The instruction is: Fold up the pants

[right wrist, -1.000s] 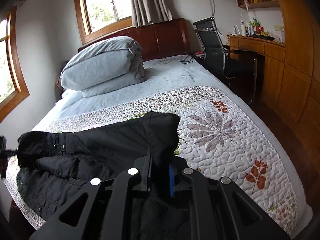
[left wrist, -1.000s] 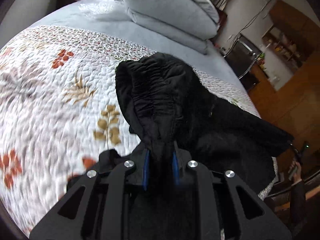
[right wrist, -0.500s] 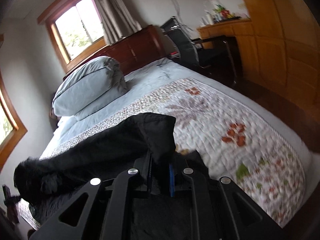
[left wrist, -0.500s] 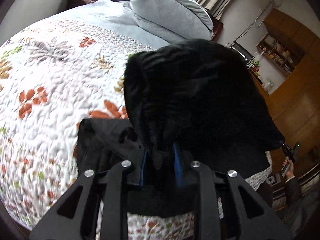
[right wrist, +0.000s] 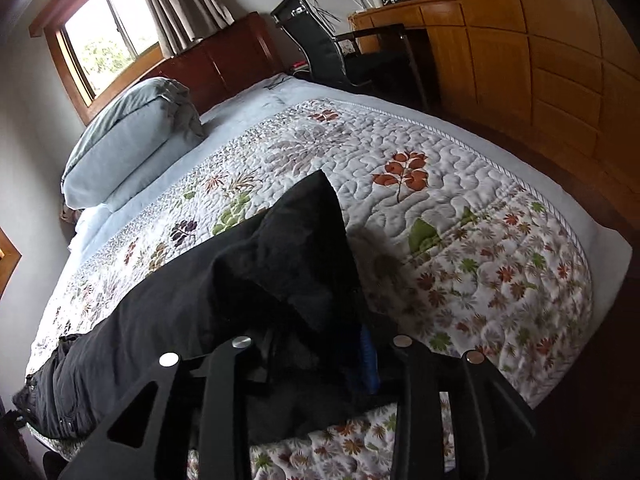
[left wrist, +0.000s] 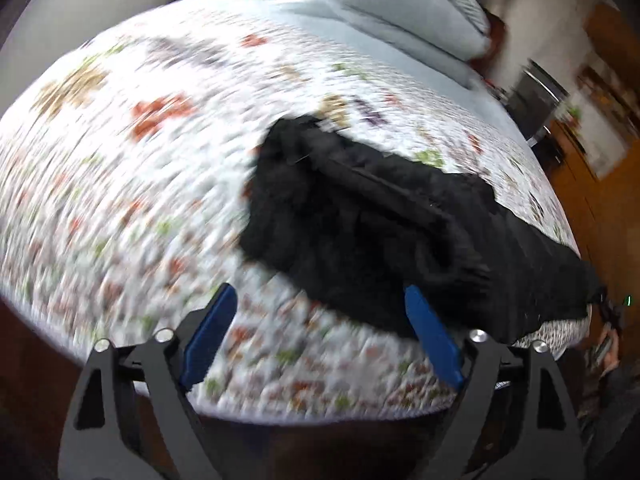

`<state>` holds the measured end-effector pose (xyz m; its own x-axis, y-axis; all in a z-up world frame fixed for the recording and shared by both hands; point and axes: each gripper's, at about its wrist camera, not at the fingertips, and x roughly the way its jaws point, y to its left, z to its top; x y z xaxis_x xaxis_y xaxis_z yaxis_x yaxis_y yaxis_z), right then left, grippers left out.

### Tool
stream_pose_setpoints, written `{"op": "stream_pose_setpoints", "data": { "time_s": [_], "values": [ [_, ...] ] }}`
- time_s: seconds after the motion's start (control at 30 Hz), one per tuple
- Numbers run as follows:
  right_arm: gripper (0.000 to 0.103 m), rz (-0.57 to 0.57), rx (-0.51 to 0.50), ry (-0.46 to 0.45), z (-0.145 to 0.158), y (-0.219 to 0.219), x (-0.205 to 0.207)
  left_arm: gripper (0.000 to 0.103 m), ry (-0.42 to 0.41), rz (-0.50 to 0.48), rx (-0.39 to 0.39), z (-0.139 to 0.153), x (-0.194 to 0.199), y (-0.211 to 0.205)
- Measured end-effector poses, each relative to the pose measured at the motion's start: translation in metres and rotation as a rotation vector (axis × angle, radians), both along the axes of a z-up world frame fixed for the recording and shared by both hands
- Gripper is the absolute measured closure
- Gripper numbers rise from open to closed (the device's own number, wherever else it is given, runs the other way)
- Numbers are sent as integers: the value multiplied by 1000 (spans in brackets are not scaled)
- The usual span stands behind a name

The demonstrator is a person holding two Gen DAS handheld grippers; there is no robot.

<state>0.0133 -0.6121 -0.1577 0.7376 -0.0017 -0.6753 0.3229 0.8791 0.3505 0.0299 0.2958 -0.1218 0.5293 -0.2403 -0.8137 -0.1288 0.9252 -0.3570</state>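
The black pants (left wrist: pixel 360 220) lie stretched across the flowered quilt (left wrist: pixel 120 160) in a long folded band, bunched thick at the near end. My left gripper (left wrist: pixel 320 292) hovers just before that end, its jaws opening wide and nothing pressed between them; the right blue pad (left wrist: pixel 432 336) brushes the cloth's edge. In the right wrist view the pants (right wrist: pixel 200 300) run to the lower left. Their leg end drapes over my right gripper (right wrist: pixel 320 340), whose jaws are opening with loose cloth still between them. One blue pad (right wrist: pixel 368 360) shows; the other is hidden.
A folded grey-blue duvet (right wrist: pixel 132 148) lies by the dark wooden headboard (right wrist: pixel 224 64). A black office chair (right wrist: pixel 320 44), a desk and wooden wardrobes (right wrist: pixel 540 60) stand along the right side. The bed's foot edge (right wrist: pixel 600 248) drops off close by. A hand (left wrist: pixel 608 344) shows at the far right.
The left gripper let go of the bunched end and spread wide; the pants dropped flat on the quilt. The right gripper sank towards the bed and its jaws parted.
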Motion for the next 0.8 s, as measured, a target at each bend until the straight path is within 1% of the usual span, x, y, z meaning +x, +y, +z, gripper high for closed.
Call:
{"op": "stream_pose_setpoints", "data": {
  "time_s": [0.07,0.13,0.17,0.2,0.23,0.27,0.33,0.37,0.43,0.47,0.53,0.57,0.6,0.63,0.73,0.77,0.8],
  "values": [
    [70,-2,-10,7,2,2,-2,13,3,55,-69,-4,-20,13],
    [70,-7,-17,12,5,4,-6,13,4,85,-122,-7,-31,12],
    [69,-10,-10,10,6,4,-8,13,-4,89,-155,-7,-34,8],
    [66,-11,-7,9,8,5,-9,13,-32,81,-211,-7,-38,2],
    [65,-12,-9,9,9,7,-11,13,-55,71,-239,-6,-39,-3],
    [64,-10,-11,9,10,9,-12,12,-76,61,-255,-5,-39,-12],
    [64,-13,-12,9,12,11,-13,12,-89,51,-273,-8,-31,-24],
    [64,-13,-9,7,13,12,-14,12,-75,51,-273,-11,-28,-33],
    [64,-13,-6,2,16,14,-16,12,-1,97,-239,-26,-16,-40],
    [64,-12,-7,1,16,14,-16,12,9,105,-247,-27,-12,-41],
    [64,-6,-11,2,19,16,-18,14,-5,108,-312,-37,-3,-43],
    [64,-6,-16,4,20,17,-19,17,-16,108,-325,-39,2,-44],
    [64,-7,-19,6,20,17,-19,29,-34,95,-330,-39,9,-48],
    [64,-7,-20,5,21,17,-20,31,-37,82,-324,-38,15,-51],
    [64,-6,-22,4,24,18,-22,38,-24,58,-242,-33,33,-62],
    [62,-5,-23,4,24,19,-23,40,-28,46,-209,-29,39,-66],
    [59,-4,-23,5,25,19,-23,44,-38,42,-192,-23,43,-67]
  ]
}}
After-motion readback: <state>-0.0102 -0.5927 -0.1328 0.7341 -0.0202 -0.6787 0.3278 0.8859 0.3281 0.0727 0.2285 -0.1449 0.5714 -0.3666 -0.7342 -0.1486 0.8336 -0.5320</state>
